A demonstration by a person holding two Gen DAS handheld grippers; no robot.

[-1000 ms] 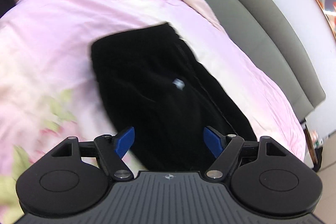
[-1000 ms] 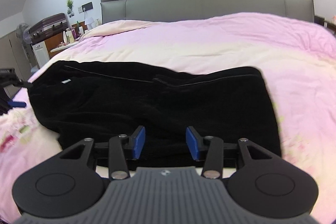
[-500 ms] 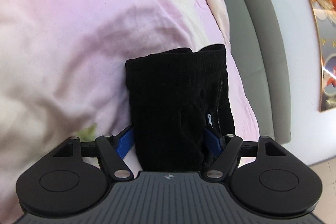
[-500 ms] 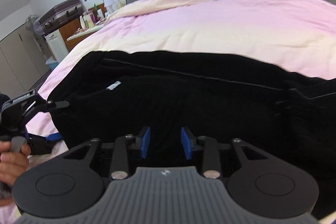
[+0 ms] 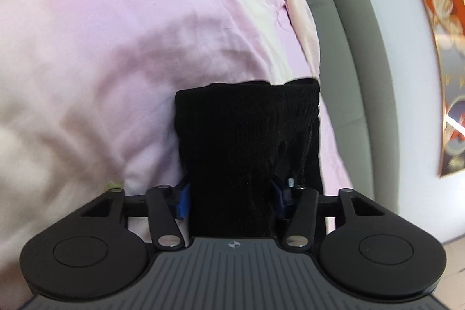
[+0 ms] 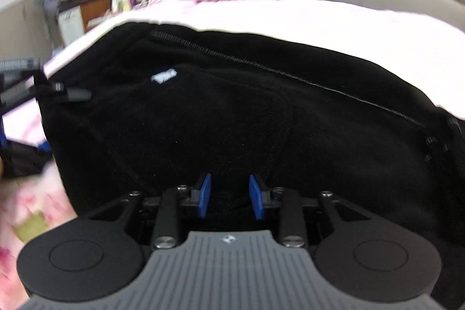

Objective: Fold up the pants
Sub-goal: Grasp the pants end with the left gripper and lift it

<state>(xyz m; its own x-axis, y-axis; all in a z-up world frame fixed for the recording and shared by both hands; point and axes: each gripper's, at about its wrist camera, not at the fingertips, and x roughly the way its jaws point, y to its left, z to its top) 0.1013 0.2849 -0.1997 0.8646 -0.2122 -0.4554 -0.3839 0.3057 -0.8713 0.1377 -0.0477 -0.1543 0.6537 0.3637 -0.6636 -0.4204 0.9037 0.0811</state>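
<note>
The black pants (image 6: 247, 118) lie folded on the pink duvet (image 5: 122, 42). In the left wrist view the pants' end (image 5: 247, 153) fills the gap between the blue pads of my left gripper (image 5: 229, 199), whose jaws stand wide apart around the fabric. My right gripper (image 6: 229, 196) is low over the near edge of the pants, its pads partly apart with black fabric between and under them. The left gripper also shows at the left end of the pants in the right wrist view (image 6: 43, 118).
A grey padded headboard (image 5: 351, 77) runs behind the bed. A framed orange picture (image 5: 447, 69) hangs on the wall. A dresser with clutter (image 6: 98, 5) stands at the bed's far left side. The duvet has a floral print (image 6: 26, 217) near the front.
My left gripper moved in until the pants' end sits between its pads. My right gripper moved closer and lower onto the pants, and its pads narrowed.
</note>
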